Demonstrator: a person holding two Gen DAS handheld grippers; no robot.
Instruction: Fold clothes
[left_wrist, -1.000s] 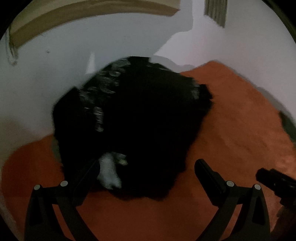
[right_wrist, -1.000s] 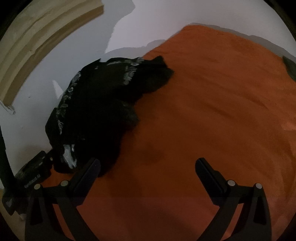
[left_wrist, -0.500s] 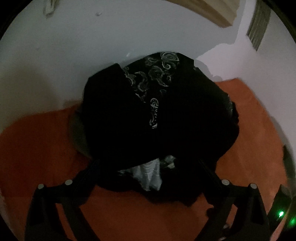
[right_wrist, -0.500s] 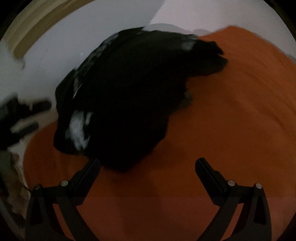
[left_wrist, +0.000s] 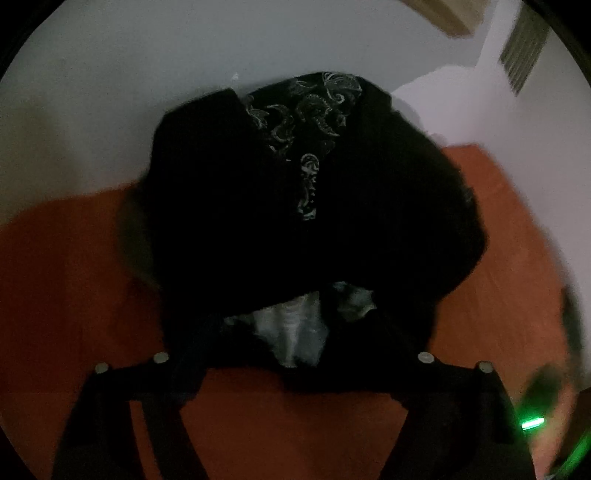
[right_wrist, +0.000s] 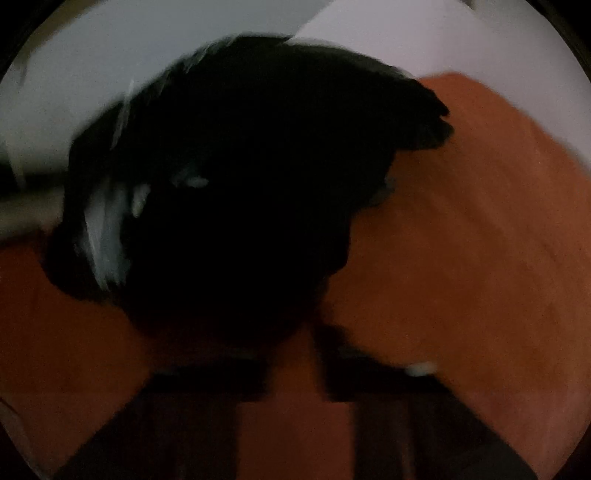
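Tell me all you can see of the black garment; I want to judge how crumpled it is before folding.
The black garment lies bunched in a rounded heap on the orange cover, its far edge against the pale wall. The cloth looks soft and dark, with a strip of pale paisley print near the top and a light inner patch at the near hem. The left tool, closing, straddles that hem. Whether the blurred right tool grips cloth is unclear.

An orange blanket (left_wrist: 74, 266) covers the surface, running up to a white wall (left_wrist: 110, 92) behind it. High on that wall, at the right, a slatted vent (left_wrist: 522, 55) sits just beside a beige wooden trim piece (left_wrist: 443, 16).
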